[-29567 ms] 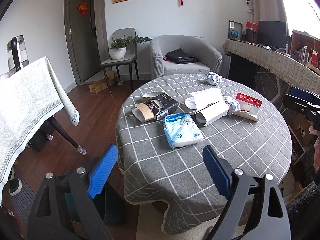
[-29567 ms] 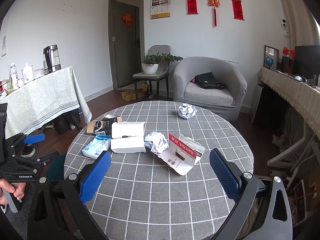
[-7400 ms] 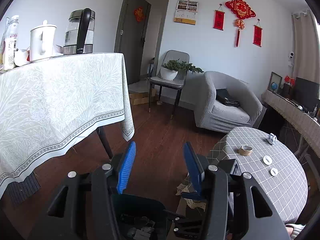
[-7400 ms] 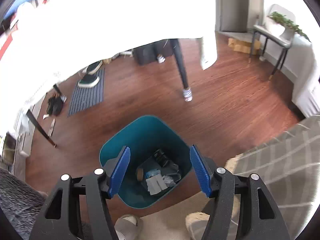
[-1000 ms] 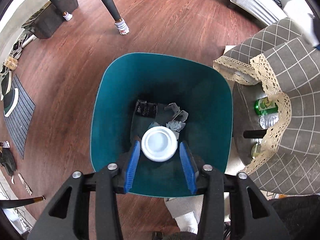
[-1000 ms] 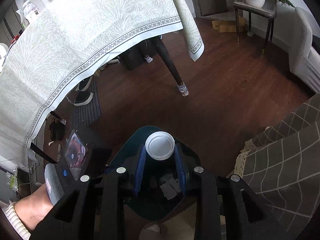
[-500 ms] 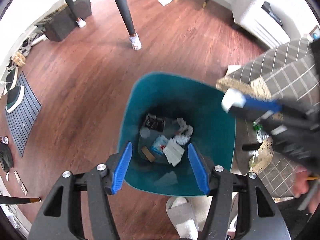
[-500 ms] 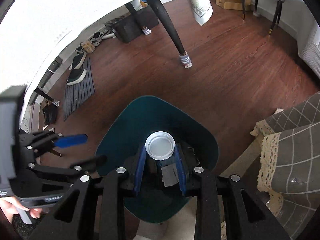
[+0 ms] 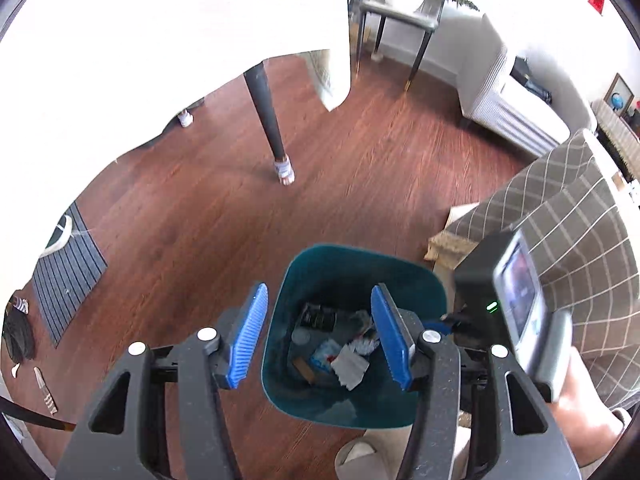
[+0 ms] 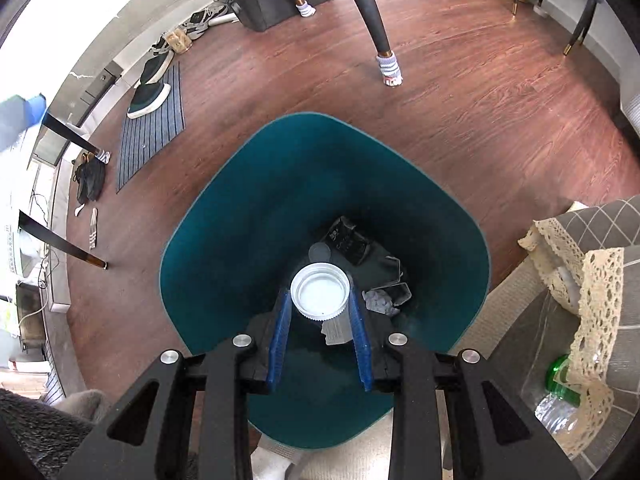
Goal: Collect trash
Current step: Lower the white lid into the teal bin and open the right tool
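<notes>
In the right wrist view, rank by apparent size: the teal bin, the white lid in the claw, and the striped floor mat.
1. teal bin, by far the largest.
2. striped floor mat.
3. white lid, shut in the right claw.

The lid is nearest the camera, so its true size is smaller than it looks.

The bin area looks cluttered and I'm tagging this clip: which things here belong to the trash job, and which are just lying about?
Part of the job:
- teal bin
- white lid, gripped in the right tongs above the bin
- trash already in the bin
- left tongs, open and empty

Just lying about:
- striped mat with shoe
- green bottle under the checked tablecloth
</notes>
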